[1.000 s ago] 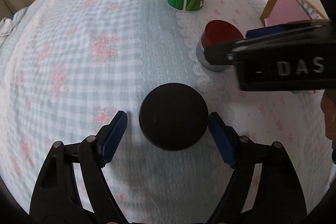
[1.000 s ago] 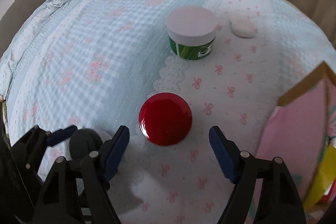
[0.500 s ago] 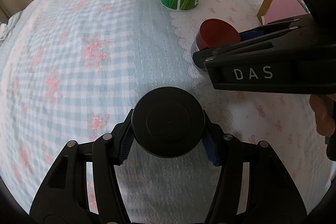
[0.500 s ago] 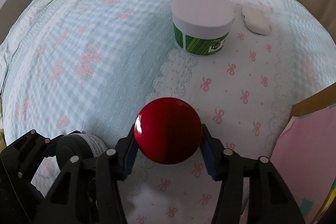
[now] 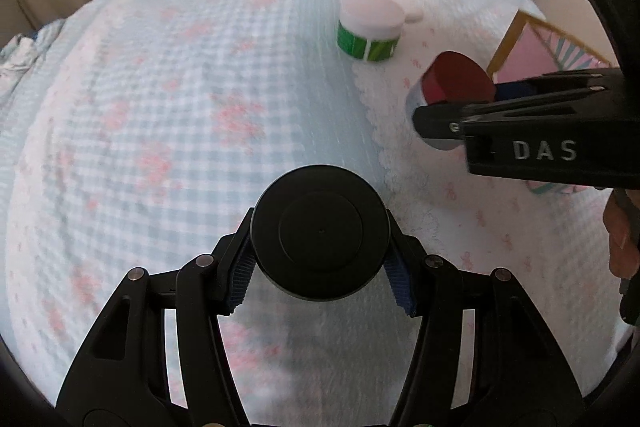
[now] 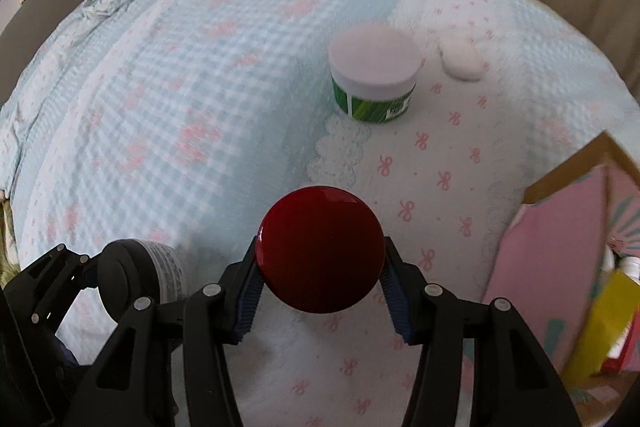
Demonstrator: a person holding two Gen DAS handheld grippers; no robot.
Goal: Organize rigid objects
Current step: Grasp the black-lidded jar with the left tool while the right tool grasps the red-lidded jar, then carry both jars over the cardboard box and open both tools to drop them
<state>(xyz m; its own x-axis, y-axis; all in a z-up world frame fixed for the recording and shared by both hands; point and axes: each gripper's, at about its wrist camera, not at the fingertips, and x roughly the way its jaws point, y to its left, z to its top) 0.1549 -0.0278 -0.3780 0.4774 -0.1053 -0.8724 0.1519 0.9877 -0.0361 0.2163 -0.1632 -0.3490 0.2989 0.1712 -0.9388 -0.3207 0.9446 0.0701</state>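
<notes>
Jars fill both grips: the black-lidded jar (image 5: pixel 320 233) sits low in the middle of the left wrist view, and the red-lidded jar (image 6: pixel 322 249) sits in the same spot of the right wrist view. Each gripper points steeply down at the bedspread (image 5: pixel 180 107), so each camera looks almost straight onto a lid.

The left gripper (image 5: pixel 320 267) has its blue pads (image 5: pixel 240 267) pressed against opposite sides of the black-lidded jar, clamped just under the lid. From the right wrist view, at lower left, this same jar shows a pale printed label below its lid.

The right gripper (image 6: pixel 322 287) has likewise closed its jaws on the red-lidded jar, pads tight against both flanks. In the left wrist view that jar appears at right, tilted toward the camera, with a glossy dark red lid over a silvery body, partly hidden by the black finger marked DAS.

The black lid is matte, round, with a shallow raised disc at its middle. The red lid is smooth and shiny.

Further up the frame a green tub (image 6: pixel 374 79) with a white lid stands upright on the bedspread, a small white object (image 6: pixel 460 59) just beside it. A pink box (image 6: pixel 560 259) with a tan rim occupies the right edge of the right wrist view, a yellow carton (image 6: pixel 604 323) inside it.
</notes>
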